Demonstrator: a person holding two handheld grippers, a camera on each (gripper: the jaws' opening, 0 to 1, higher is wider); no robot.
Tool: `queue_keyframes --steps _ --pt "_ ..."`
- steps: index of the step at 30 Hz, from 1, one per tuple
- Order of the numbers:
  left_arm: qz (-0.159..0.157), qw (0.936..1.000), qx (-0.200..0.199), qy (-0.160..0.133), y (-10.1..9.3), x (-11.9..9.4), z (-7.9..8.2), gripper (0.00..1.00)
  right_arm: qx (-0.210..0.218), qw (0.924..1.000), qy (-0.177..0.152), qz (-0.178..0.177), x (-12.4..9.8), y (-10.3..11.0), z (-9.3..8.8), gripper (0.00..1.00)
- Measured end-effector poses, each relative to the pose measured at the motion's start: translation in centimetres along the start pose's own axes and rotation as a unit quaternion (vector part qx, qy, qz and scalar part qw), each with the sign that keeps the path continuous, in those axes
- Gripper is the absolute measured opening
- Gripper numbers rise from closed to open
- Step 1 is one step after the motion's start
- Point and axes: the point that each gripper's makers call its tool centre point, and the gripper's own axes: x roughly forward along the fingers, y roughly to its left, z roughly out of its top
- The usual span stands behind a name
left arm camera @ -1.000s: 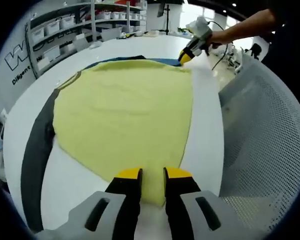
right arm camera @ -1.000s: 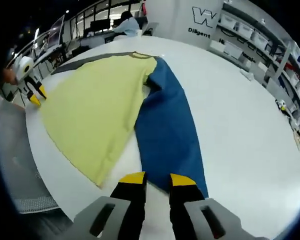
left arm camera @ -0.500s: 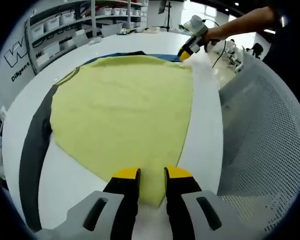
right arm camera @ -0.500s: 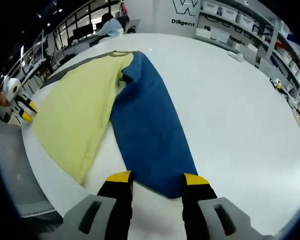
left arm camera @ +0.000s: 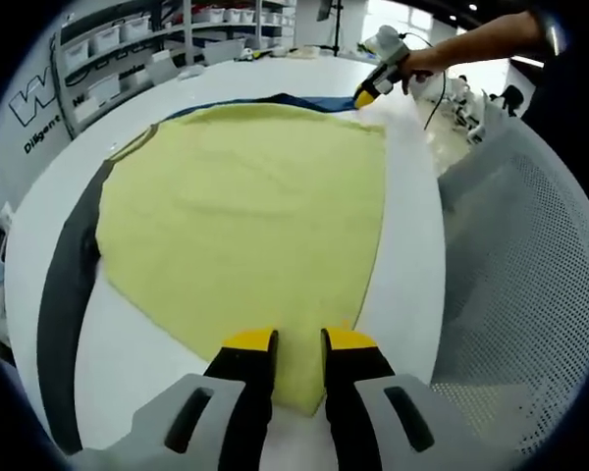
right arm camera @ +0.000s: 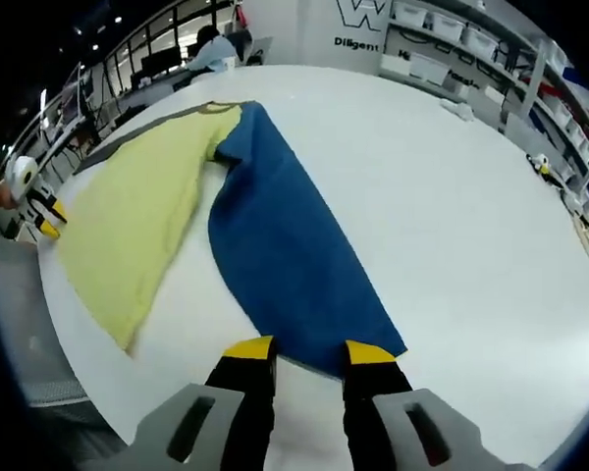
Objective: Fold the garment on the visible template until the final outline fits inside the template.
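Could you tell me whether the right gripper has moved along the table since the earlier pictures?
Yes. In the left gripper view, the right gripper has drawn further from the yellow shirt's far corner, along the table edge.

**Two grippers low, one arm reaching far**

The left gripper (left arm camera: 298, 340) sat low with its jaws close together, and yellow cloth showed in the small gap. The right gripper (right arm camera: 310, 349) had its jaws a little apart, tips at a blue edge. In the left gripper view, the person's bare arm (left arm camera: 476, 44) reached out, holding the right gripper far away.
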Motion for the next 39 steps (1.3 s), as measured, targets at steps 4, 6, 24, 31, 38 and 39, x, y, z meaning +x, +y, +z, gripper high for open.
queue_keyframes --steps 4,6,24,31,38,39 --pt "0.006 1.0 -0.006 0.004 0.1 0.1 0.0 0.19 0.002 1.0 -0.002 -0.007 0.2 -1.4 0.4 0.17" --pt "0.009 0.9999 -0.012 0.006 0.2 0.1 0.0 0.19 0.002 0.9999 -0.003 -0.013 0.6 -2.6 0.7 0.18" --pt "0.025 0.9988 -0.041 0.01 1.0 0.2 0.0 0.18 -0.046 0.9969 -0.002 -0.064 2.0 -9.2 3.4 0.16" --pt "0.028 0.9985 -0.046 0.012 1.1 0.3 0.0 0.18 -0.059 0.9946 0.0 -0.085 2.4 -11.7 4.1 0.16" --pt "0.031 0.998 -0.054 0.012 1.1 0.3 0.0 0.18 -0.069 0.9922 0.001 -0.104 2.6 -13.3 5.2 0.17" --pt "0.032 0.9979 -0.054 0.012 1.1 0.3 0.0 0.18 -0.071 0.9918 0.001 -0.106 2.7 -13.4 5.4 0.16"
